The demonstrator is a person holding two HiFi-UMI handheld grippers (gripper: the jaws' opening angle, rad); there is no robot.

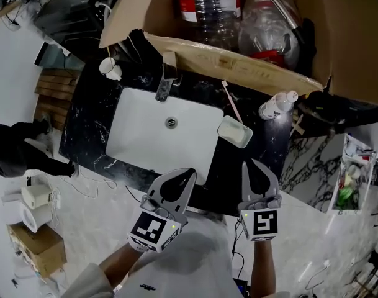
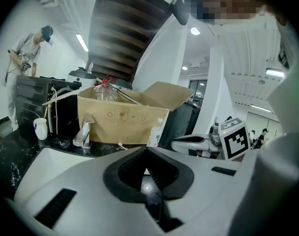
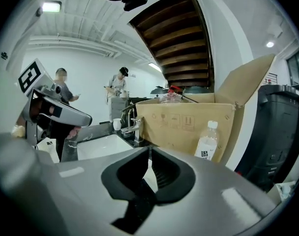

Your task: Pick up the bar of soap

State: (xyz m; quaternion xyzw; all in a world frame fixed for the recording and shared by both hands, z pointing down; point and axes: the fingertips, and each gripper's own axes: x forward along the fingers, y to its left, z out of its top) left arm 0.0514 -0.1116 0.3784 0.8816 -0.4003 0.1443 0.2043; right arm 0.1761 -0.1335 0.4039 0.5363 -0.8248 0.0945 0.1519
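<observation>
The pale bar of soap [image 1: 234, 132] lies in a small dish on the black marble counter, just right of the white sink [image 1: 136, 135]. My right gripper [image 1: 247, 164] hovers near the counter's front edge, short of the soap, pointing toward it. Its jaws meet at the tips with nothing between them [image 3: 149, 150]. My left gripper [image 1: 189, 171] hangs beside it over the sink's front rim, also shut and holding nothing [image 2: 147, 150]. Each gripper shows at the side of the other's view.
A faucet [image 1: 166, 82] stands behind the sink, a white cup [image 1: 110, 67] at the back left. A pink toothbrush [image 1: 232, 104] and a white bottle [image 1: 277, 104] lie beyond the soap. An open cardboard box [image 1: 238, 64] of plastic bottles overhangs the counter's back. People stand far off.
</observation>
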